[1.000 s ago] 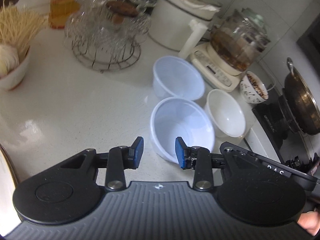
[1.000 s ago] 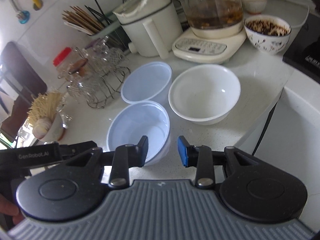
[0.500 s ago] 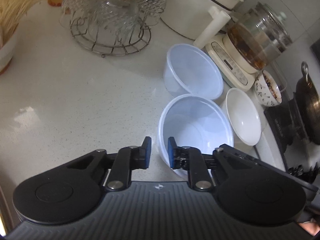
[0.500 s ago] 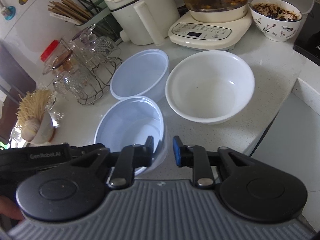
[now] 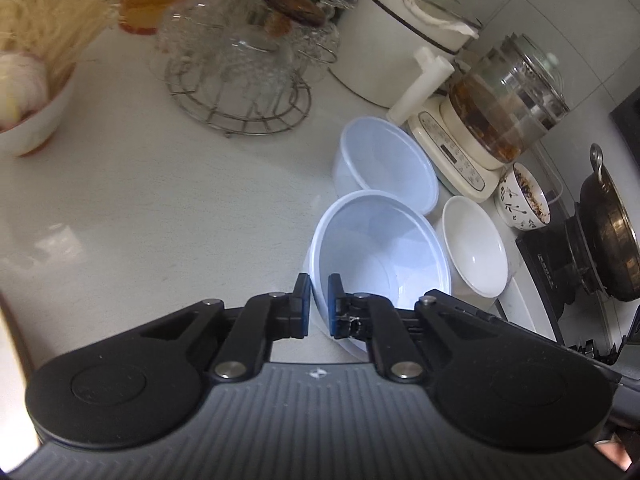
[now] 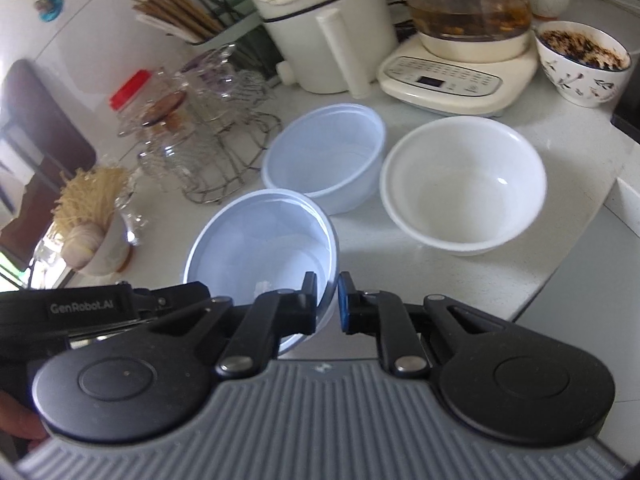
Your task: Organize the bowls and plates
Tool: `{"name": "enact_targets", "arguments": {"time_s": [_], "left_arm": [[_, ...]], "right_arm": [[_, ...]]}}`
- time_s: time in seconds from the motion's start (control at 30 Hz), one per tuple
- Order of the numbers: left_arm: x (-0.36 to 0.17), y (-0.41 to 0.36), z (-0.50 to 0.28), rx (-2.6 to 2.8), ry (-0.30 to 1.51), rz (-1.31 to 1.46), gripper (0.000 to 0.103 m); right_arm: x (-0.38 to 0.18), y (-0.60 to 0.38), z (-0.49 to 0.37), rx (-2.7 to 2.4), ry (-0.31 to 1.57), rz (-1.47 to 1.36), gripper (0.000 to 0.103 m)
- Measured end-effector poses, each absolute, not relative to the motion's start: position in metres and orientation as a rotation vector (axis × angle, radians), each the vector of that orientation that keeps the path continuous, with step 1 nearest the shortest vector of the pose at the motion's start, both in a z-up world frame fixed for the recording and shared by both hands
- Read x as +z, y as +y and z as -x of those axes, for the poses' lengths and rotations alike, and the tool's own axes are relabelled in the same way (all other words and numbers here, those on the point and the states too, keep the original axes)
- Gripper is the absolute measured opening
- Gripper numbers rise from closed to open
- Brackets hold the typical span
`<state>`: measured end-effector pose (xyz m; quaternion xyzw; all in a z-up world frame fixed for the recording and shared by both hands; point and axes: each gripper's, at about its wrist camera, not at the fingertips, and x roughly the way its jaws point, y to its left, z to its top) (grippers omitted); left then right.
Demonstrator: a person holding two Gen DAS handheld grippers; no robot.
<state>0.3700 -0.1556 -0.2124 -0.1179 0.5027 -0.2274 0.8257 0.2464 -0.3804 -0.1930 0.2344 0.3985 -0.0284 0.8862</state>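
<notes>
White speckled countertop. Landmark: white ceramic bowl. Just left of it, a translucent plastic bowl; nearer the camera and further left, a second plastic bowl. Behind the ceramic bowl, a cream kettle base and white cooker; behind-right, a patterned bowl. Well left, a wire glass rack and noodle bowl.

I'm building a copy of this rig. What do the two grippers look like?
Both the left gripper and right gripper look alike: ribbed grey body, two round black housings, black linkage arms with silver pivots, blue pads. "GenRobot.AI" is printed in white on the left one's side.
</notes>
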Motion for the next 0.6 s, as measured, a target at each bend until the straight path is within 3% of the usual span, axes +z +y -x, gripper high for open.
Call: {"name": "enact_targets", "arguments": {"time_s": [0.6], "left_arm": [[-0.214, -0.095, -0.33, -0.357, 1.074, 0.286, 0.011]], "right_arm": [[-0.197, -0.332, -0.243, 0.093, 0.872, -0.441, 0.014]]}}
